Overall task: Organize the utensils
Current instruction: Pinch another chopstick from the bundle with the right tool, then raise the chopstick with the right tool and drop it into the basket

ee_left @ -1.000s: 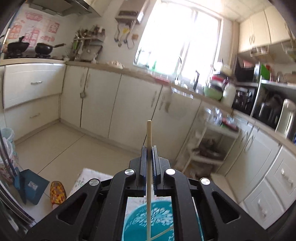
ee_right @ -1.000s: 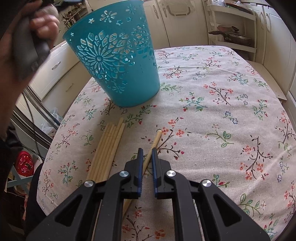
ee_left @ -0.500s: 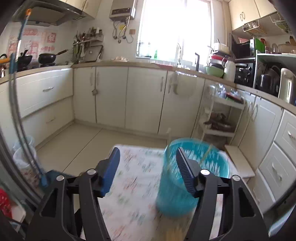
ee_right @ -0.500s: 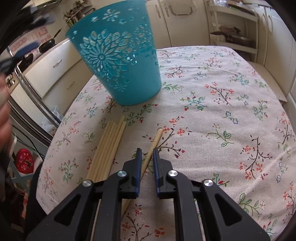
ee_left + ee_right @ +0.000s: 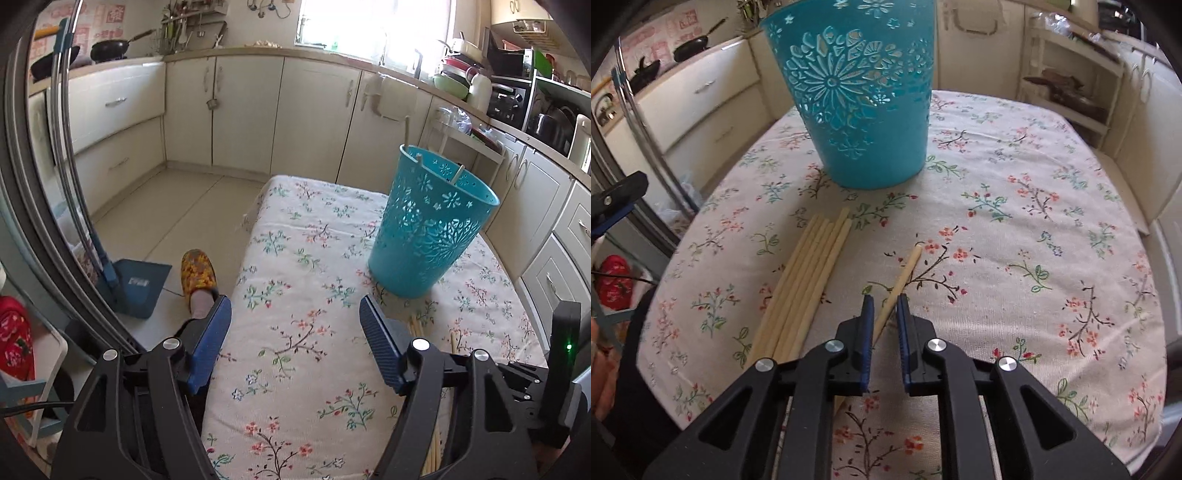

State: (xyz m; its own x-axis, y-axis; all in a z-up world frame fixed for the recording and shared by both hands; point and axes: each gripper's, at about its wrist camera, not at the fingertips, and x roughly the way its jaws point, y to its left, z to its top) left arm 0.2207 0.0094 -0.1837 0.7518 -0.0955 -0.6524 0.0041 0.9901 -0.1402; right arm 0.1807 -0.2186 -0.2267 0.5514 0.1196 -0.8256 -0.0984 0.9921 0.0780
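Note:
A teal cut-out plastic basket [image 5: 428,225] stands upright on the floral tablecloth [image 5: 295,280], with chopstick ends [image 5: 406,133] sticking out of it. My left gripper [image 5: 295,314] is open and empty, low over the cloth in front and to the left of the basket. In the right wrist view the basket [image 5: 857,92] stands behind a bundle of several pale chopsticks [image 5: 809,280]. A single chopstick [image 5: 901,277] lies apart to their right. My right gripper [image 5: 885,306] has its jaws narrowly apart around that single chopstick, not clamped on it.
The table is small, with its left edge [image 5: 247,236] dropping to the kitchen floor. A blue dustpan [image 5: 136,284] and a yellow slipper [image 5: 197,273] are on the floor. Cabinets and a shelf rack [image 5: 1067,92] surround the table.
My left gripper let go of the chopstick it held above the basket, opened wide, and dropped back low over the table. My right gripper moved closer to the basket, still around the single chopstick.

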